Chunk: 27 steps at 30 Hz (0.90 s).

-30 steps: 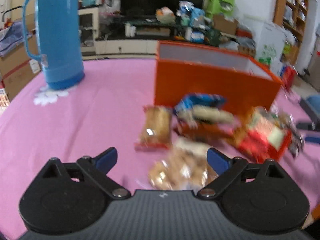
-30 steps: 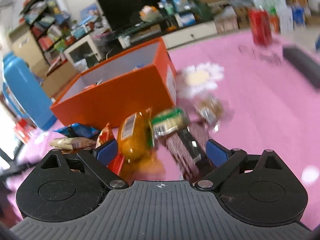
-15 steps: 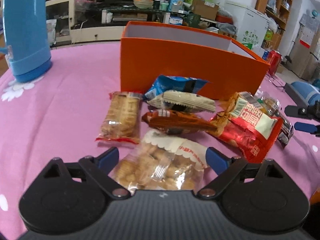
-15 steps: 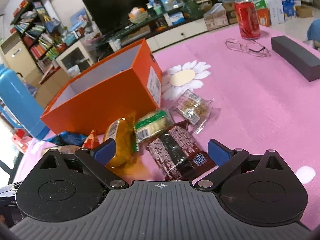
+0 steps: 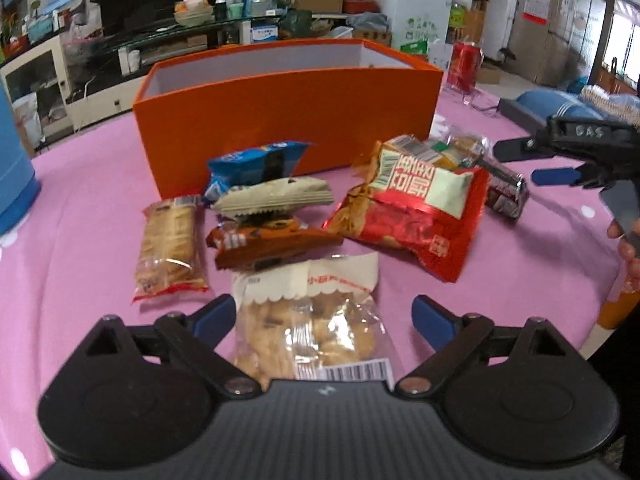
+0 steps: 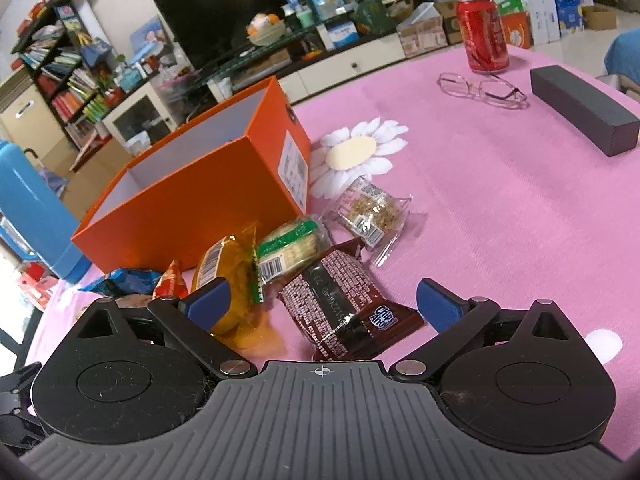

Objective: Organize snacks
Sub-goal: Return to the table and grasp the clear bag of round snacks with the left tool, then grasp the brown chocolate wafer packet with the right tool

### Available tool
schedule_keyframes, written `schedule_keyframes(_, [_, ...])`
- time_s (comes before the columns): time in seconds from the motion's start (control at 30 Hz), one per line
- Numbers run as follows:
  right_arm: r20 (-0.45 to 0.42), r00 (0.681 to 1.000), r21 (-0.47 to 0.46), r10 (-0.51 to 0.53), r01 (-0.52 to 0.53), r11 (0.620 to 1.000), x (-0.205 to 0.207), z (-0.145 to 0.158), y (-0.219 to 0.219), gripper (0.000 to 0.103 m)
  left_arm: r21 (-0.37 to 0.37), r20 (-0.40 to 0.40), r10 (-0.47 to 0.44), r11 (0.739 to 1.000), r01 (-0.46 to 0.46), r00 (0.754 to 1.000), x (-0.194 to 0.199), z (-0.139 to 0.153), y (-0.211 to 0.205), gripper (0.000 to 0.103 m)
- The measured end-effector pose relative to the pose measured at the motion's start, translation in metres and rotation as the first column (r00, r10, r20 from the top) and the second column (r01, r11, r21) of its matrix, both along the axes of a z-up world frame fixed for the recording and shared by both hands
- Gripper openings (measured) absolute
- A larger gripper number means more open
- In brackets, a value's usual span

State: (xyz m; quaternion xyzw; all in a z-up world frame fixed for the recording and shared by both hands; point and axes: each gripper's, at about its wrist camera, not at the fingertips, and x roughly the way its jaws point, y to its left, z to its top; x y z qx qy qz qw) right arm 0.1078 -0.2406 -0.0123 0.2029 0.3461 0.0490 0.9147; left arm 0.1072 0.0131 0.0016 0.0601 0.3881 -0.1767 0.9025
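While the pink-clothed desk (image 6: 500,208) carries everything, its largest item is the open orange box (image 5: 288,112), standing upright behind the heap of snacks with nothing visible inside from either view. A blue thermos (image 6: 28,208) stands past the box's far end. On the right wrist view a dark oblong case (image 6: 584,108), a red soda can (image 6: 482,32) and a pair of glasses (image 6: 482,88) sit well apart from the snacks.

The snacks lie loose on the cloth, just in front of the box. The red chip bag (image 5: 412,204) is the biggest, beside a clear bag of cookies (image 5: 312,320), a biscuit sleeve (image 5: 170,244), a brown wrapped bar (image 5: 268,240), a cream wafer pack (image 5: 276,196) and a blue packet (image 5: 256,160). Nearer the right side lie a brown Chips Ahoy pack (image 6: 344,304), a yellow packet (image 6: 228,276), a green-edged cracker pack (image 6: 292,248) and a small clear-wrapped cake (image 6: 370,208).

The left claw (image 5: 320,318) is opening, its blue tips on either side of the cookie bag without pressing it. The right claw (image 6: 322,300) stands wide apart around the Chips Ahoy pack, not gripping it.
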Motion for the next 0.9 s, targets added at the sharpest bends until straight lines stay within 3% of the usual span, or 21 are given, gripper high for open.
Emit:
schedule_keyframes(0.1, [0.002, 1.000, -0.007, -0.001, 0.001, 1.000, -0.001, 0.000, 0.000, 0.090, 0.014, -0.049, 0.050, 0.999, -0.049, 0.998, 0.009, -0.009, -0.001, 0.087])
schedule_keyframes(0.13, [0.003, 1.000, -0.009, -0.002, 0.002, 1.000, -0.001, 0.000, 0.000, 0.090, 0.019, -0.049, 0.072, 0.997, -0.071, 0.996, 0.010, -0.009, -0.001, 0.080])
schedule_keyframes(0.23, [0.010, 1.000, -0.030, -0.005, 0.005, 1.000, -0.001, 0.001, -0.001, 0.090, -0.013, -0.058, 0.125, 0.992, -0.126, 0.990, 0.010, -0.008, 0.011, 0.081])
schedule_keyframes(0.4, [0.009, 1.000, -0.075, 0.009, -0.009, 0.997, 0.001, -0.001, 0.002, 0.091, 0.009, -0.060, 0.212, 0.977, -0.212, 0.975, 0.003, -0.008, 0.034, 0.081])
schedule_keyframes(0.57, [-0.004, 0.999, -0.174, -0.047, 0.046, 0.984, 0.009, -0.003, -0.001, 0.090, 0.010, -0.068, 0.274, 0.962, -0.274, 0.959, -0.002, -0.006, 0.049, 0.082])
schedule_keyframes(0.67, [0.014, 1.000, -0.186, 0.004, -0.001, 0.982, 0.008, -0.002, 0.008, 0.090, -0.009, -0.088, 0.299, 0.954, -0.301, 0.950, 0.000, -0.004, 0.052, 0.082])
schedule_keyframes(0.7, [0.017, 1.000, -0.208, 0.021, -0.017, 0.978, 0.008, -0.002, 0.014, 0.088, -0.008, -0.090, 0.304, 0.952, -0.306, 0.949, 0.001, -0.004, 0.051, 0.082])
schedule_keyframes(0.77, [-0.005, 0.999, -0.284, 0.046, -0.046, 0.958, 0.012, -0.007, 0.026, 0.062, -0.003, -0.094, 0.312, 0.949, -0.314, 0.945, 0.002, -0.003, 0.049, 0.080])
schedule_keyframes(0.9, [-0.038, 0.997, -0.299, 0.064, -0.072, 0.951, 0.019, -0.016, 0.033, 0.061, 0.000, -0.098, 0.313, 0.949, -0.315, 0.945, 0.001, -0.004, 0.047, 0.079])
